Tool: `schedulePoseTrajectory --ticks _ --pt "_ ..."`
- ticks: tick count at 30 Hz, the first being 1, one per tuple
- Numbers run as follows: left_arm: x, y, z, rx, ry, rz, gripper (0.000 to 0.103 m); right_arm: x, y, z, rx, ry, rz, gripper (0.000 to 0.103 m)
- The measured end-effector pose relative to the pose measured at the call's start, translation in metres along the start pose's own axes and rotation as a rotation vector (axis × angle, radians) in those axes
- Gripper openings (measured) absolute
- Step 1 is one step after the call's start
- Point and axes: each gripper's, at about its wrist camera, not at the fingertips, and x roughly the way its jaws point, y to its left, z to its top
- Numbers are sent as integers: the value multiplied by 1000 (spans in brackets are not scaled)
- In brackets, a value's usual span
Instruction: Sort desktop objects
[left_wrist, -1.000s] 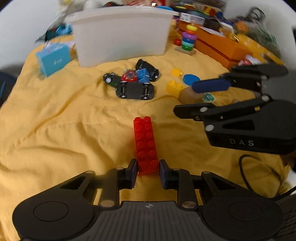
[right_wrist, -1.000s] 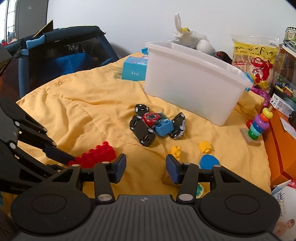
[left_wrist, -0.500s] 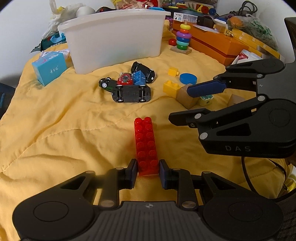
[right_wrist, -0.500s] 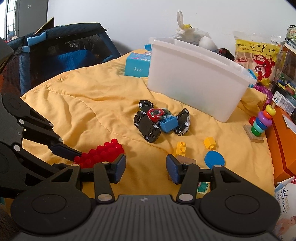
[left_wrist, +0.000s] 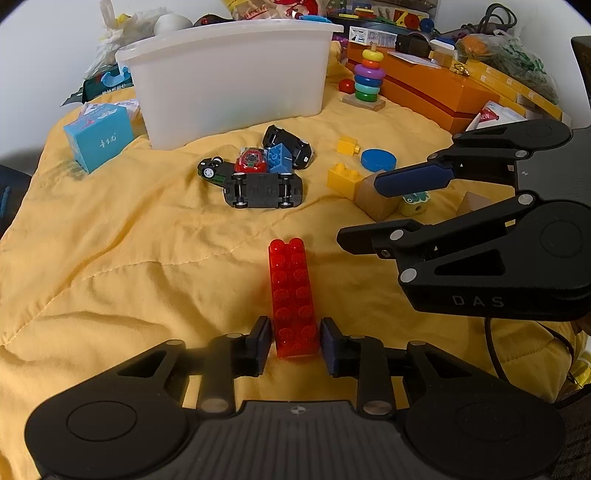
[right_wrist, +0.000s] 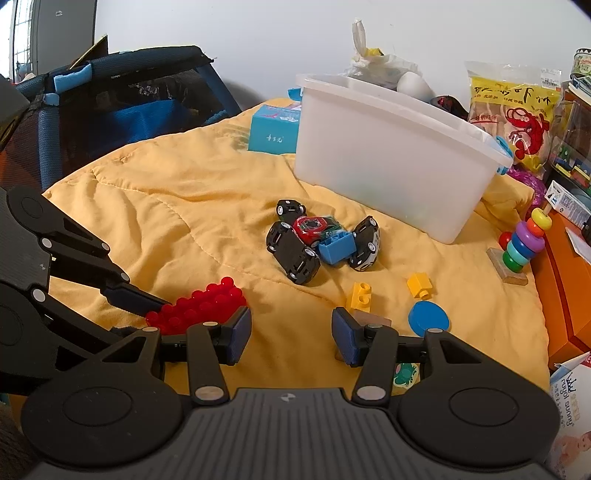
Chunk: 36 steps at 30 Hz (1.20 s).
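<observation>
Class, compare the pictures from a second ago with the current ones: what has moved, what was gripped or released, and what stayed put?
The left tool, shut on the long red plastic brick, has lifted and drawn back a little from the white plastic tub. The right tool pulled back likewise, open and empty. Nothing was gripped or released. The toy cars and yellow bricks lie unmoved on the yellow quilt.

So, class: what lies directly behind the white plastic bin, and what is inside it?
Behind the white plastic bin a knotted plastic bag and a yellow snack bag show. Its inside is hidden by the cloudy walls.
</observation>
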Motion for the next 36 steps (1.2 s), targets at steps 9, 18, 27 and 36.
schedulePoseTrajectory --ticks 9,18,27,36 --pt "3 -5 3 24 5 15 54 1 -1 0 2 1 0 53" --pt "5 -3 5 15 8 15 57 1 -2 0 1 0 4 53" --pt "4 -3 5 14 7 15 58 2 -2 1 3 2 3 53" --pt "5 -3 5 11 6 20 59 2 -1 1 3 3 4 53"
